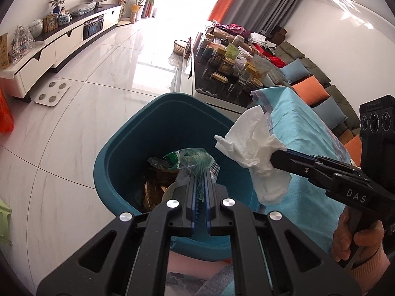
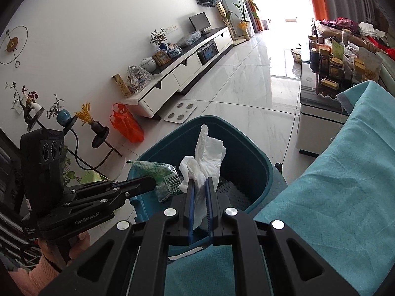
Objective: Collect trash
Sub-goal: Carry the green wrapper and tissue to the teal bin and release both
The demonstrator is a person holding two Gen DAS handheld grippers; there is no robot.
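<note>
A teal trash bin [image 1: 118,162] stands on the floor beside a table with a turquoise cloth [image 1: 303,133]. My left gripper [image 1: 201,172] is shut on a clear green-printed plastic wrapper [image 1: 190,160], held over the bin's mouth above brown scraps inside. My right gripper [image 1: 274,157] comes in from the right, shut on a crumpled white tissue [image 1: 249,148] at the bin's right rim. In the right wrist view that gripper [image 2: 198,181] pinches the tissue [image 2: 209,155] over the bin [image 2: 249,153], and the left gripper [image 2: 151,185] holds the wrapper [image 2: 163,175] at the left.
A dark coffee table [image 1: 222,91] crowded with jars stands beyond the bin. A white scale [image 1: 51,92] lies on the tiled floor by the long TV cabinet [image 1: 61,46]. An orange bag [image 2: 126,123] and a plant stand [image 2: 96,128] sit by the wall. A sofa with cushions [image 1: 311,86] lies right.
</note>
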